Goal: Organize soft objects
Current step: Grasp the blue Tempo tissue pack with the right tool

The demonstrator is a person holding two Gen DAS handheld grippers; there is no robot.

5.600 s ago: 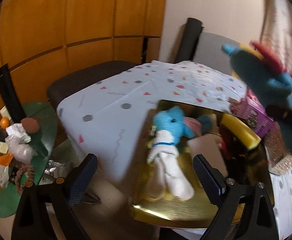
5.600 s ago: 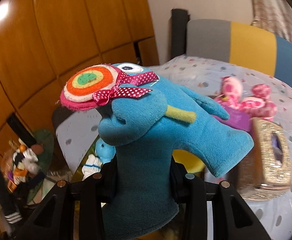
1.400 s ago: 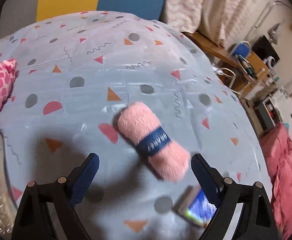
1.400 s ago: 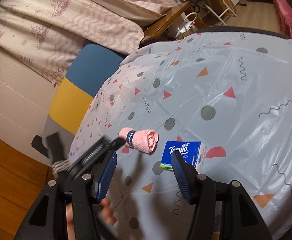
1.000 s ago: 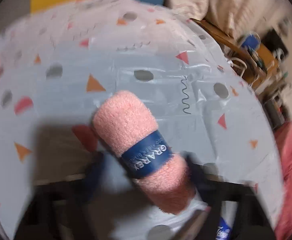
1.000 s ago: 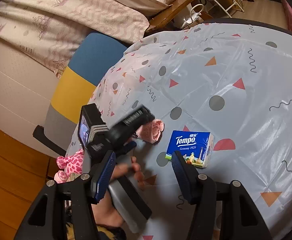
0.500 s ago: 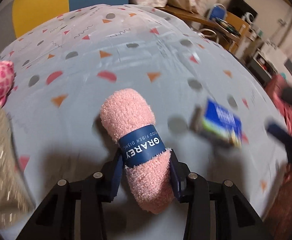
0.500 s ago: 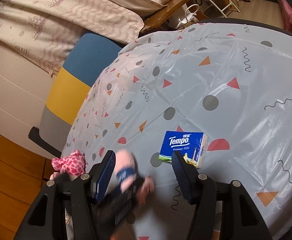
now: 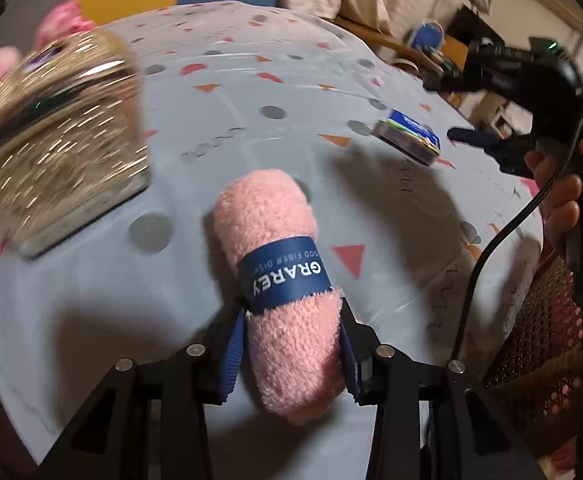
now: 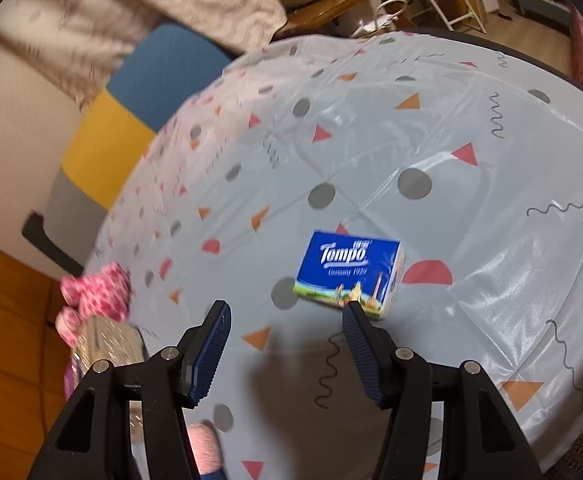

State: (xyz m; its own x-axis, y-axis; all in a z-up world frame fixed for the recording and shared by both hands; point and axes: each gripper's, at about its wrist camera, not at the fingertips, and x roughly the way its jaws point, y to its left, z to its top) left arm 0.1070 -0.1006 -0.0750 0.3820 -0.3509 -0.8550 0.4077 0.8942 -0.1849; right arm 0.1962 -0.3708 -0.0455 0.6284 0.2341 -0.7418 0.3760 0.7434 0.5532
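My left gripper point(image 9: 291, 340) is shut on a rolled pink towel point(image 9: 279, 280) with a blue paper band, held above the patterned tablecloth point(image 9: 91, 320). The towel's end also shows at the bottom of the right wrist view point(image 10: 205, 448). My right gripper point(image 10: 287, 316) is open and empty, hovering just before a blue Tempo tissue pack point(image 10: 349, 272) that lies on the cloth. The tissue pack point(image 9: 407, 136) and the right gripper point(image 9: 475, 140) show at the right in the left wrist view.
A glittery gold box point(image 9: 51, 136) stands on the table at left, also seen in the right wrist view point(image 10: 103, 344). A pink spotted plush point(image 10: 95, 296) lies behind it. A blue, yellow and grey chair point(image 10: 123, 120) stands beyond the table. A red mesh basket point(image 9: 539, 344) is at right.
My left gripper closed on the pink towel and lifted it, then swung left toward the gold box. My right gripper moved closer to the tissue pack.
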